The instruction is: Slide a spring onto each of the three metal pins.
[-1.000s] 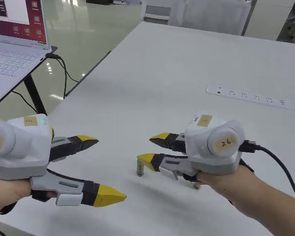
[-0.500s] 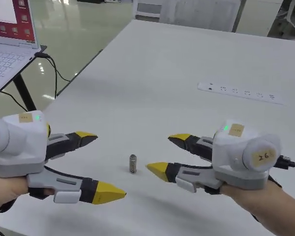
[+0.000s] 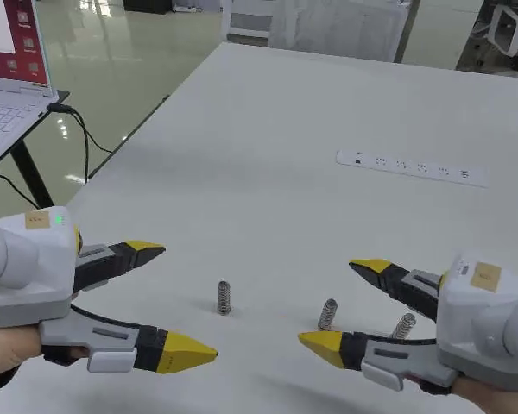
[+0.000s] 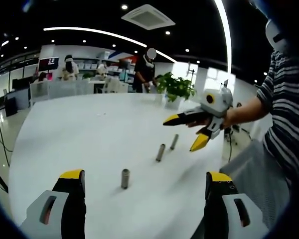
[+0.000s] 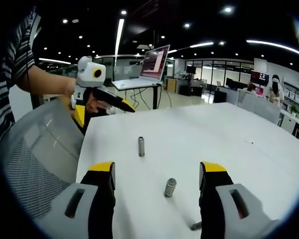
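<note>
**Head view.** The left gripper [image 3: 168, 300], at the lower left of the frame, has its two yellow-tipped jaws spread wide with nothing between them. The right gripper [image 3: 344, 304], at the lower right, is likewise spread and empty. The two point toward each other across the white table [image 3: 285, 129].

- **First spring** [image 3: 224, 297]: stands low and centre in the frame, long axis upright. It is roughly midway between the grippers.
- **Second spring** [image 3: 328, 314]: also upright, just beside the right gripper's lower tip.
- **Third spring** [image 3: 403, 326]: at the lower right, leaning. It lies within the spread of the right jaws and seems to touch neither.

The right gripper is the nearer to the second and third springs. All three stand directly on the bare table top.

The pins are hidden by the coils, so whether each spring is seated on one cannot be told. Judged from their upright stance, the first two look seated. The third, if loose, would fall to the right gripper, which would close across its leaning axis.

A power strip [image 3: 401, 166] lies at the upper right, well apart from the springs. A laptop [image 3: 9, 69] sits at the upper left.
</note>
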